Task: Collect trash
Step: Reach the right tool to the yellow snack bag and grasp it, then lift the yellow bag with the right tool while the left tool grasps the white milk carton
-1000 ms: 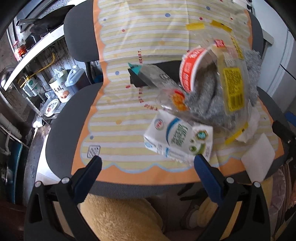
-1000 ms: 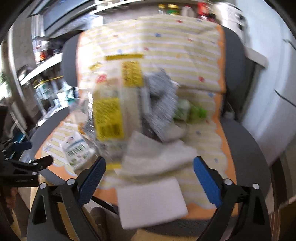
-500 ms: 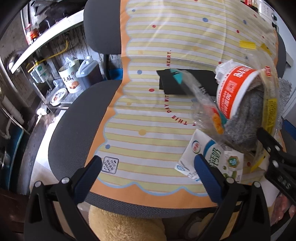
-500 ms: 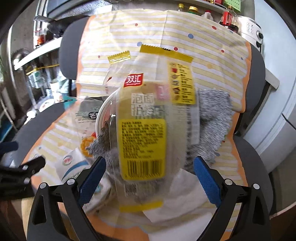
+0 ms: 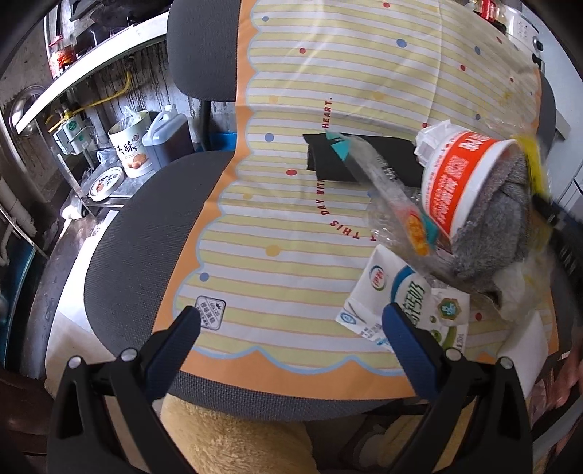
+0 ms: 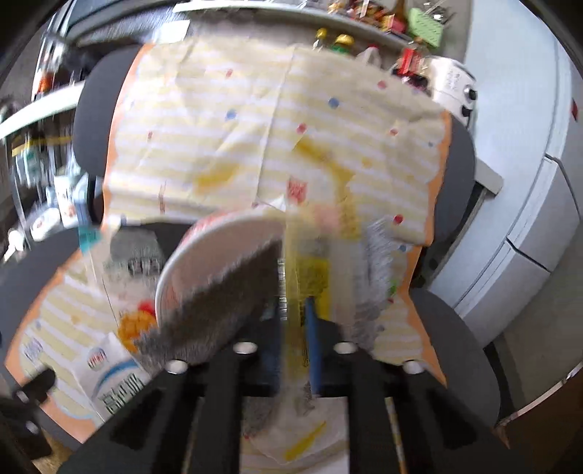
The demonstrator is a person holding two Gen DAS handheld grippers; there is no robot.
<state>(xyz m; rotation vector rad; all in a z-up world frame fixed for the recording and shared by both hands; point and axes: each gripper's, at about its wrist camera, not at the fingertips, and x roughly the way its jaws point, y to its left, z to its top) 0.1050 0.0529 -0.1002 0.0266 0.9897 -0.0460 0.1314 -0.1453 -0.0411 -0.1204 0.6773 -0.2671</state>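
Trash lies piled on a striped mat [image 5: 291, 218] over an office chair. The pile holds a white milk carton [image 5: 404, 310], a red-and-white noodle cup [image 5: 459, 178] on its side with a grey cloth [image 5: 492, 233] stuffed in it, a crumpled clear wrapper [image 5: 386, 204] and white tissue [image 5: 521, 291]. My left gripper [image 5: 291, 315] is open over the mat's front edge, its right finger just in front of the carton. My right gripper [image 6: 295, 328] is closing, with a clear yellow-labelled wrapper [image 6: 313, 269] pinched between its jaws, beside the cup [image 6: 218, 248]. The view is blurred.
A black flat item [image 5: 364, 160] lies behind the pile. Left of the chair, on the floor, stand a tin can [image 5: 131, 146] and a plastic jug [image 5: 167, 135]. A white cabinet [image 6: 528, 218] is on the right, and a shelf of bottles [image 6: 364, 29] behind.
My right gripper moved in toward the pile and closed from wide open onto the yellow-labelled wrapper. My left gripper slid left, so the pile now sits at its right.
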